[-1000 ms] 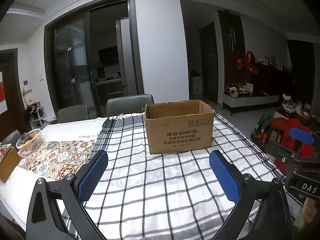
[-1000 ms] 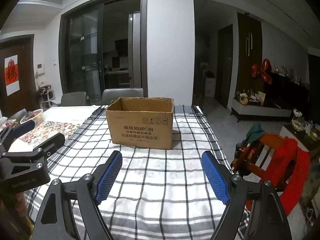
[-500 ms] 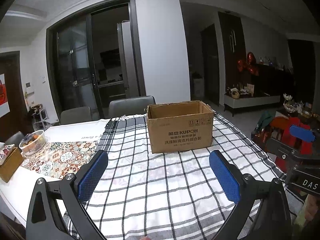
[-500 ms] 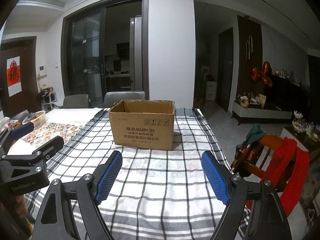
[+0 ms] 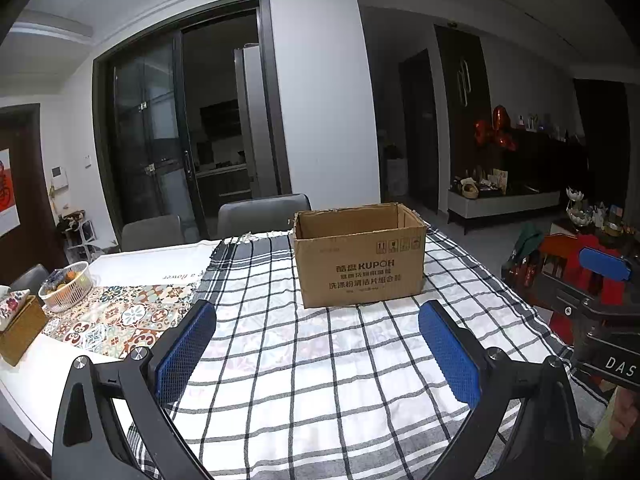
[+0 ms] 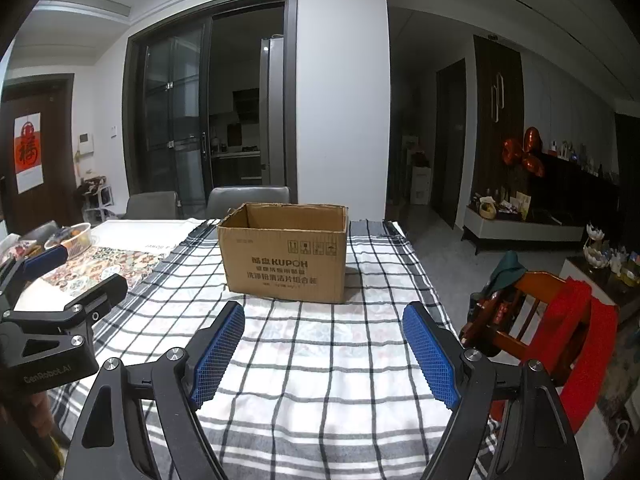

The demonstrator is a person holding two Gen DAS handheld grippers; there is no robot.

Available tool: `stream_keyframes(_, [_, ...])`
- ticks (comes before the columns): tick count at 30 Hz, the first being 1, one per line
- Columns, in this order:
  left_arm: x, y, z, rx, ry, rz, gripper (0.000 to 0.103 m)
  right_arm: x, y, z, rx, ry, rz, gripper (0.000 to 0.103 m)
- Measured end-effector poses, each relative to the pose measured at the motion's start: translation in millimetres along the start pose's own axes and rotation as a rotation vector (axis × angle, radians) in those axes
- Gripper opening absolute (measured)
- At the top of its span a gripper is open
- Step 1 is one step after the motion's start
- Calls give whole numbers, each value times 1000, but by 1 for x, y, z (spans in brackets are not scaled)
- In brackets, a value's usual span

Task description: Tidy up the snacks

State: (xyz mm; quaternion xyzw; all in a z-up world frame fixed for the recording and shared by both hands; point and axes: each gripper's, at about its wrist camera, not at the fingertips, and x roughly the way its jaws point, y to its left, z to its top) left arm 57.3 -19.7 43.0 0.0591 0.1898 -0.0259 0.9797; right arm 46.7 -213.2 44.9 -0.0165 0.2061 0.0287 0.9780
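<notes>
An open cardboard box (image 5: pixel 360 256) sits on the checked cloth (image 5: pixel 312 360) at the far middle of the desk (image 5: pixel 24 376). The left tongs (image 5: pixel 318 354) and right tongs (image 6: pixel 324 354) hang near, spread wide, holding nothing.

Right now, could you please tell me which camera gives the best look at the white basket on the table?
The left wrist view: the white basket shows whole, with its wire sides clear. In the right wrist view it sits at the far left edge, and the left gripper's blue pad partly covers it.
</notes>
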Motion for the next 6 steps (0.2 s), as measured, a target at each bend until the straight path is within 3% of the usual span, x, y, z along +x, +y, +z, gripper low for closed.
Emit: stream_keyframes(6, [0,2,-1,-9,6,1,103,1,0,0,1,11,2,82])
